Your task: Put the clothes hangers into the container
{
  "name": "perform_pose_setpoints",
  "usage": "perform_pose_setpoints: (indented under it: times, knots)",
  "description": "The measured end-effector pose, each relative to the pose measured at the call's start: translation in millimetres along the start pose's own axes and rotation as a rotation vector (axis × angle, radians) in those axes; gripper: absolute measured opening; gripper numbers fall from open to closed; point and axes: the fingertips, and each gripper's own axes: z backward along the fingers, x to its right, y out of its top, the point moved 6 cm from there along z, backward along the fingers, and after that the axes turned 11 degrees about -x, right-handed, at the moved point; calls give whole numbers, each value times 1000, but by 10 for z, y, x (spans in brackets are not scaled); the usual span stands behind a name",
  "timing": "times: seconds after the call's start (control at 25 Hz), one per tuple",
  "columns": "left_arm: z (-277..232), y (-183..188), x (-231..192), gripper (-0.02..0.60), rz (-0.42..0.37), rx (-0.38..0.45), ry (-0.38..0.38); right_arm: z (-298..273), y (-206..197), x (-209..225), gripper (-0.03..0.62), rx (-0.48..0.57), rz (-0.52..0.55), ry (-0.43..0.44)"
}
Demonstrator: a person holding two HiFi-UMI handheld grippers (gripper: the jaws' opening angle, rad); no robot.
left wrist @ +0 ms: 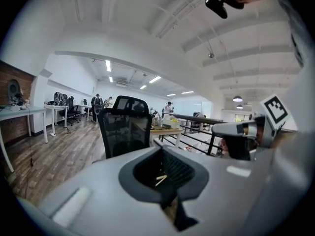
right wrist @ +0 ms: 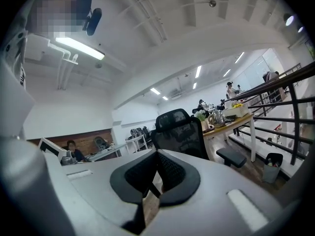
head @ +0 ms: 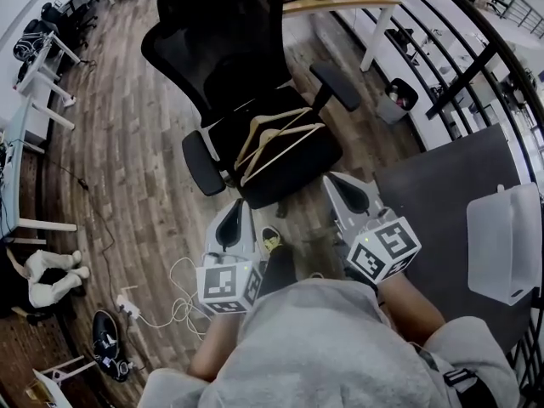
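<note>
Several wooden clothes hangers (head: 276,143) lie stacked on the seat of a black office chair (head: 229,49). A translucent white container (head: 506,240) stands on a dark grey table (head: 442,185) at the right. My left gripper (head: 238,204) is shut and empty, just short of the seat's near edge. Level with it to the right, my right gripper (head: 334,179) also looks shut and empty, close to the seat's right corner. In the left gripper view the shut jaws (left wrist: 162,149) frame a bit of hanger (left wrist: 161,180) and the chair back (left wrist: 123,127). The right gripper (right wrist: 157,152) faces the chair (right wrist: 179,132).
A wooden desk (head: 340,5) stands behind the chair. A black railing (head: 476,58) curves along the right, with a small bin (head: 398,100) beneath it. White cables and a power strip (head: 127,304) lie on the wood floor at the left, near white desk legs (head: 34,228).
</note>
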Motion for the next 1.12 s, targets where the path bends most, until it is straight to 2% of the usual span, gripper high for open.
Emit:
perform_pose_setpoints:
  times: [0.6, 1.12]
  knots:
    - [-613, 362, -906, 11, 4, -14, -100, -898, 355, -136, 0, -6, 6, -107]
    - [-979, 446, -1244, 11, 21, -26, -157, -1229, 533, -134, 0, -9, 25, -191]
